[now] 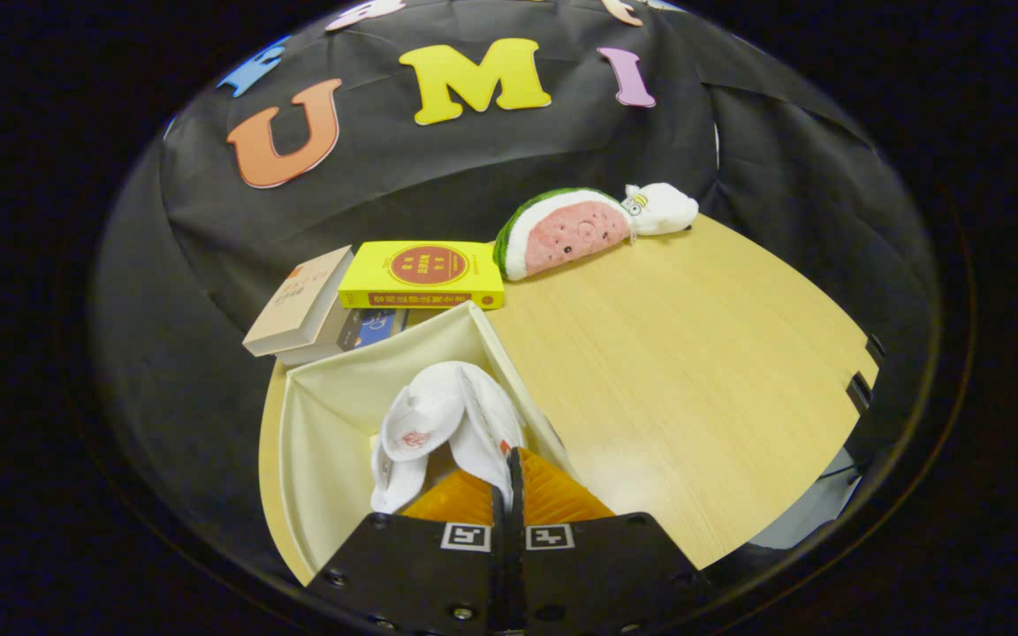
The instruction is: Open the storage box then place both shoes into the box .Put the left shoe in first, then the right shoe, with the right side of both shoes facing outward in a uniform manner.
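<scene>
A white shoe (438,424) with a small red mark on its tongue hangs inside the open cream storage box (332,415), its opening turned toward me. My gripper (509,477) is right above the box's right wall. Its two orange fingers (465,496) are pressed together on the shoe's rear collar, so it is shut on the shoe. The shoe's sole and the floor of the box under it are hidden.
Behind the box lies a stack of books: a yellow one (425,274), a beige one (301,300) and a darker one (368,331) beneath. A watermelon plush (562,234) and a white plush (659,208) sit at the back of the wooden table (695,353).
</scene>
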Demonstrator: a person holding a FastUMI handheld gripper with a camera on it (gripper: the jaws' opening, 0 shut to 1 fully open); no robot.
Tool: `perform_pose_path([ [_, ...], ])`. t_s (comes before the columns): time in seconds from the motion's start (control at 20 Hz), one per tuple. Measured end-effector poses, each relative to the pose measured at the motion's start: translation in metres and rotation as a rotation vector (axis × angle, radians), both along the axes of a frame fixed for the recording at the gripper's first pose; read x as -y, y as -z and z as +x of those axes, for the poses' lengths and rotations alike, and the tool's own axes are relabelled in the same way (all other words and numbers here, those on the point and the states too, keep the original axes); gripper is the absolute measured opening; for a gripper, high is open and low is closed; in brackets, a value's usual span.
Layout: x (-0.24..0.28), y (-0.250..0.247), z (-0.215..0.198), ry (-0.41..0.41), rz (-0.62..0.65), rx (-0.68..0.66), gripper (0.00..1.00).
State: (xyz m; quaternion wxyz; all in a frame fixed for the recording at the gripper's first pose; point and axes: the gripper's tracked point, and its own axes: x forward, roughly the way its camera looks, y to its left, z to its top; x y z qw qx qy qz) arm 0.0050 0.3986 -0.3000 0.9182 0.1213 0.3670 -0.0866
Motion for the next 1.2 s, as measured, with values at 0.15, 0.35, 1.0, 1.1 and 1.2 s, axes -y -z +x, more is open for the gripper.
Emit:
perform_pose_path([
  [0.15,-0.006,0.007,0.004,-0.035,0.005,-0.004,0.0],
  [0.35,-0.027,-0.008,-0.011,-0.159,0.028,0.024,0.65],
  [1.0,0.074,-0.193,-0.045,-0.241,-0.152,0.432,0.97],
  [1.1,0.104,-0.219,-0.059,-0.22,-0.161,0.484,0.97],
  [1.2,0.128,-0.236,-0.077,-0.197,-0.149,0.514,0.96],
])
